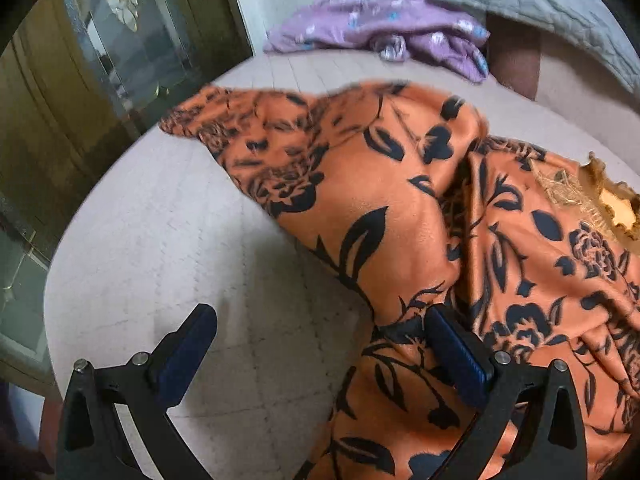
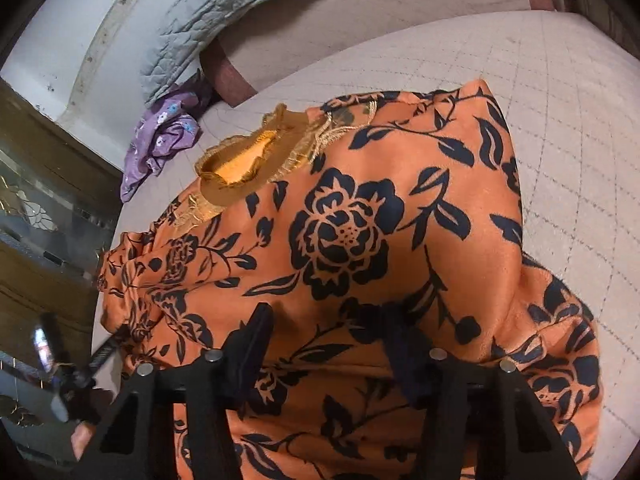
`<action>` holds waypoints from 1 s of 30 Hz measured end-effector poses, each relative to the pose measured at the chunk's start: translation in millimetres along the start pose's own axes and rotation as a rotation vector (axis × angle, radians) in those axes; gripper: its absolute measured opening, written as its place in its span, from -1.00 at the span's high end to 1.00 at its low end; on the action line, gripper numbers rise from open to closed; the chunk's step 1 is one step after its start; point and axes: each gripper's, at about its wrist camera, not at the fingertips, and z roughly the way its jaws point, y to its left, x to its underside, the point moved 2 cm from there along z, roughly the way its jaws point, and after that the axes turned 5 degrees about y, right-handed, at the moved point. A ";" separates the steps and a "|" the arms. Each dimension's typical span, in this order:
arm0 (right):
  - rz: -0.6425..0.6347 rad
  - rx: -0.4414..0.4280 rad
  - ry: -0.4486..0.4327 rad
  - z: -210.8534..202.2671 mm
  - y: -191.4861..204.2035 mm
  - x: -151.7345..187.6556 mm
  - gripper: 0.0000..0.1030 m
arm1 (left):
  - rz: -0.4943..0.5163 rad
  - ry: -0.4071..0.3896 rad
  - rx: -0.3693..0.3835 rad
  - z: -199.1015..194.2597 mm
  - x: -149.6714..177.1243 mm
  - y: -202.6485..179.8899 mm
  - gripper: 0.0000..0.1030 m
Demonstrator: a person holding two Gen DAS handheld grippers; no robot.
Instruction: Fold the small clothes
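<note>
A grey quilted blanket (image 1: pixel 532 4) lies at the upper right of the frame. At the left stands a dark wooden cabinet with glass doors (image 1: pixel 120 32). The pale quilted bed cover (image 1: pixel 168 248) fills the lower left.

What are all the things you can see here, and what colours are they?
Flowery top: one, orange with black roses and leaves and a gold frilly neckline, spread across the bed.
Purple garment: one, lilac with small pale flowers, crumpled at the far side of the bed near the wall.
Quilted blanket: one, grey-green, lying at the bed's far end.
Bed cover: one, pale beige with stitched squares, under everything.
Cabinet: one, dark wood with glass doors, beside the bed.
Left gripper: one, black with blue pads, jaws wide open, one pad on the top's edge.
Right gripper: one, black, jaws apart over the top.
</note>
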 end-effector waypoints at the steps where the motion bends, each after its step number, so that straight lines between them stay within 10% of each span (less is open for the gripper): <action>1: -0.007 -0.009 -0.014 -3.5 1.7 -0.8 -0.13 | -0.024 0.005 0.019 0.8 -4.1 3.2 -1.00; 12: -0.034 -0.071 0.032 10.5 12.0 -2.1 -0.19 | -0.282 0.027 0.197 -5.2 -42.1 83.6 -1.00; 23: 0.066 -0.145 0.089 16.4 5.4 -13.8 -0.19 | -0.614 0.170 0.322 73.4 -146.3 171.7 -0.96; 26: 0.084 -0.160 0.095 16.1 2.3 -15.9 -0.19 | -0.627 0.249 0.357 103.0 -155.0 165.5 -0.59; 28: 0.083 -0.156 0.090 14.9 1.8 -17.6 -0.19 | -0.584 0.206 0.292 105.9 -160.1 157.0 -0.56; 30: 0.082 -0.152 0.083 14.2 1.8 -18.9 -0.19 | -0.509 0.155 0.246 104.8 -167.4 144.3 -0.12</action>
